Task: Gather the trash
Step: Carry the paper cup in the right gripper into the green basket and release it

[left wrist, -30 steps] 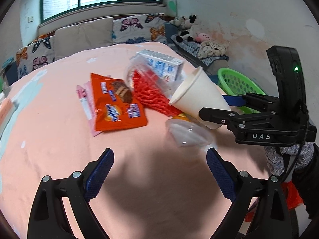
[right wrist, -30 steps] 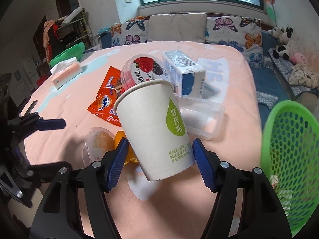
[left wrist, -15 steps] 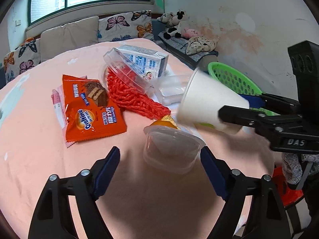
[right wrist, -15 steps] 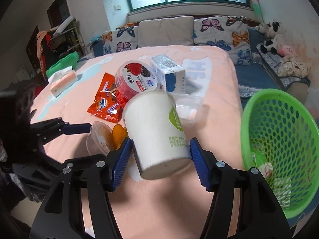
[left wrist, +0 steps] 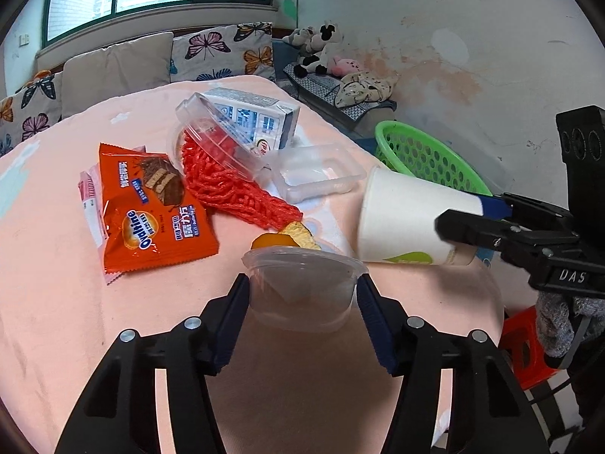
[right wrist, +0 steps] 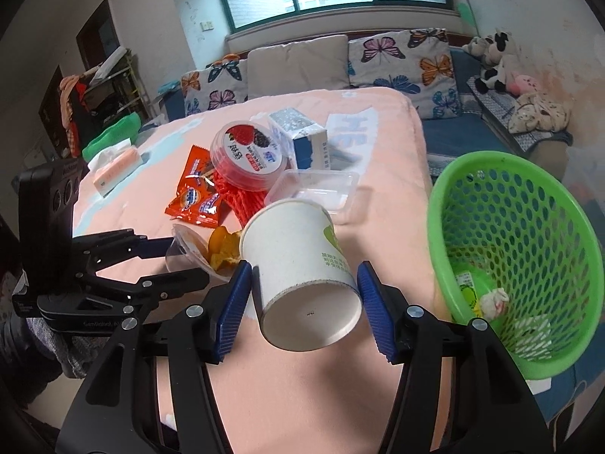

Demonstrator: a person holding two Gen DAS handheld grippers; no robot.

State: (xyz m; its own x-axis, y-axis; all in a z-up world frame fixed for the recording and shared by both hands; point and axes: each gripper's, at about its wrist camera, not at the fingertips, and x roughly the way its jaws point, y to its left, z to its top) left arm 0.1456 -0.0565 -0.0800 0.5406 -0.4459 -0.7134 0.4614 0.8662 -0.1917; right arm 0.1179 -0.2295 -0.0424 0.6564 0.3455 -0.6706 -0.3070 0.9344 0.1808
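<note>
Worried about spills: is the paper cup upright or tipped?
Tipped: the paper cup lies sideways in the right gripper, base toward the camera.

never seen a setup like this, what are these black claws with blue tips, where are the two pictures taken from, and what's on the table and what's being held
They are two hand-held grippers, one in each of a person's hands; no robot. Each carries a wide-angle camera looking along its own fingers, hence two pictures.

The left gripper has its pads against a clear tub. The right gripper is shut on a paper cup, tipped on its side.

On the pink table lie an orange wrapper, red netting, a carton, a clear tray and orange peel. A green basket, holding some scraps, stands beside it.
</note>
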